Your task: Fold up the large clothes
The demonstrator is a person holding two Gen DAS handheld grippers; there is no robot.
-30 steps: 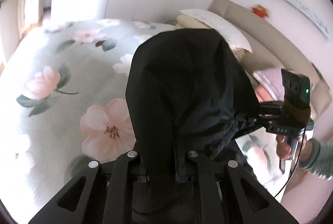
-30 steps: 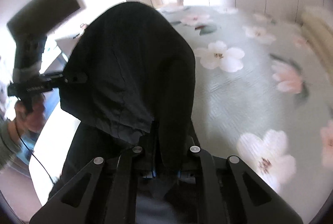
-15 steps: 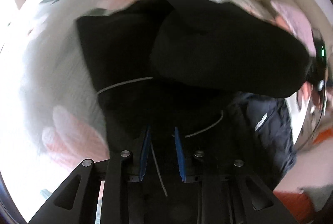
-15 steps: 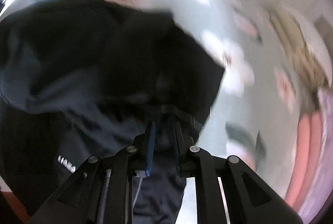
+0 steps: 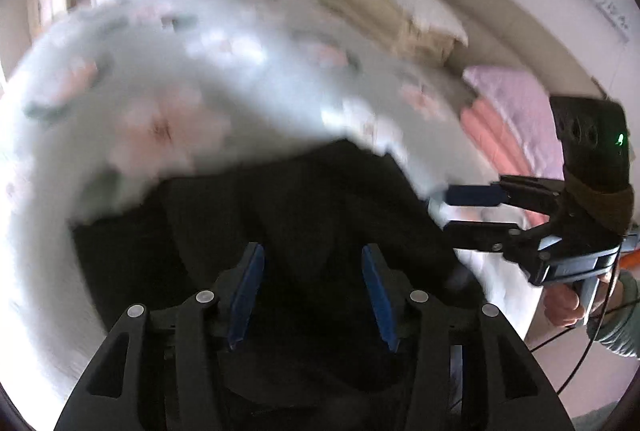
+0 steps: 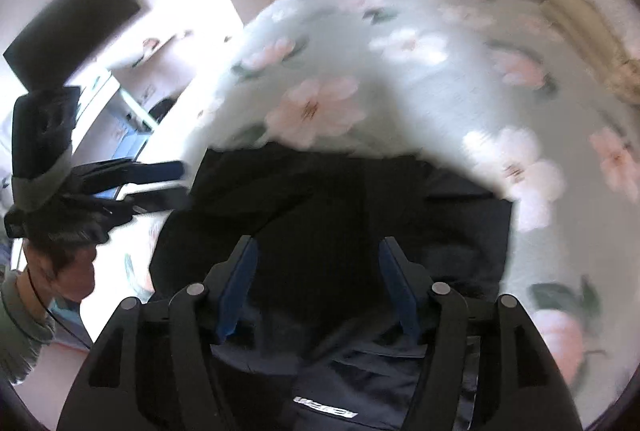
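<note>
A large black garment [image 5: 304, 215] lies folded on the flowered bed cover; it also shows in the right wrist view [image 6: 360, 215], with a small white logo near its front edge. My left gripper [image 5: 310, 263] is open and empty just above the garment's near part. My right gripper [image 6: 316, 263] is open and empty above the garment too. Each gripper shows in the other's view: the right one [image 5: 452, 209] at the garment's right edge, the left one [image 6: 176, 185] at its left edge, both with jaws apart. Both views are blurred by motion.
The pale green bed cover [image 5: 168, 87] with pink flowers spreads beyond the garment. Cream pillows [image 5: 384, 11] and a pink and lilac folded blanket [image 5: 508, 115] lie at the head end. A white desk [image 6: 112, 103] and a dark screen [image 6: 76, 27] stand beside the bed.
One second ago both grippers held the black garment up in the air. They laid it down on the bed, opened, and now sit open above it.
</note>
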